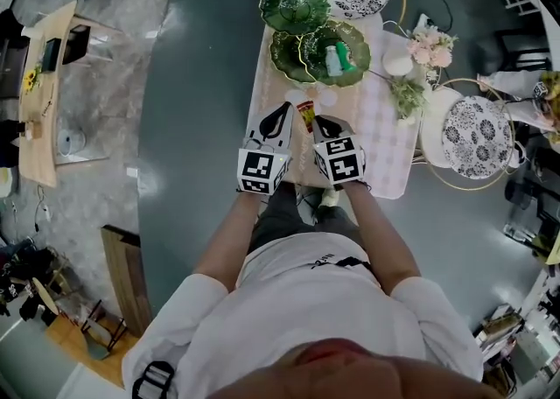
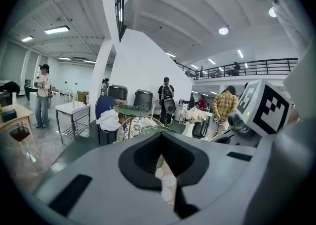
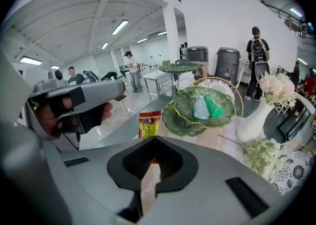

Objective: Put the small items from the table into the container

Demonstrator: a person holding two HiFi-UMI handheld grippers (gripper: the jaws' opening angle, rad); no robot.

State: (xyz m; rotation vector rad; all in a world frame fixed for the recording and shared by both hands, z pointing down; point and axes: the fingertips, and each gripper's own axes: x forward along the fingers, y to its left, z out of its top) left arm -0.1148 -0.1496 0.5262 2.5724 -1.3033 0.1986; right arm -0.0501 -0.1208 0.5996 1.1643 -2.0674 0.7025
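White shirt (image 1: 289,301) and two bare forearms (image 1: 232,231) fill the lower middle of the head view, and each hand carries a tool above the near end of the desk (image 1: 385,157). Left tool (image 1: 284,111) sits just left of centre and right tool (image 1: 324,124) just right of it. They are side by side and apart, each with its marker cube toward the person.

Left tool's jaws are pressed together with nothing gripped. Through the thin slit behind the tips only the desk and some pale discs (image 1: 297,96) show. Right tool's jaws are likewise pressed together. A pale strip shows in its slit, and I cannot tell whether that is the desk or something pinched.

Between the two tools, slightly above them in the frame, a red and yellow packet (image 1: 305,114) lies on the desk. Above it, near upper centre, is a green leaf-shaped dish (image 1: 361,63) with a gilt rim. It holds a pale bottle (image 1: 332,61) and a green piece (image 1: 346,56) lying side by side. This dish overlaps a second dish (image 1: 284,56) to its left, and a third dish (image 1: 295,5) shows higher in the frame. Right of the dish stand a white vase (image 1: 398,63) and pink flowers (image 1: 431,45).
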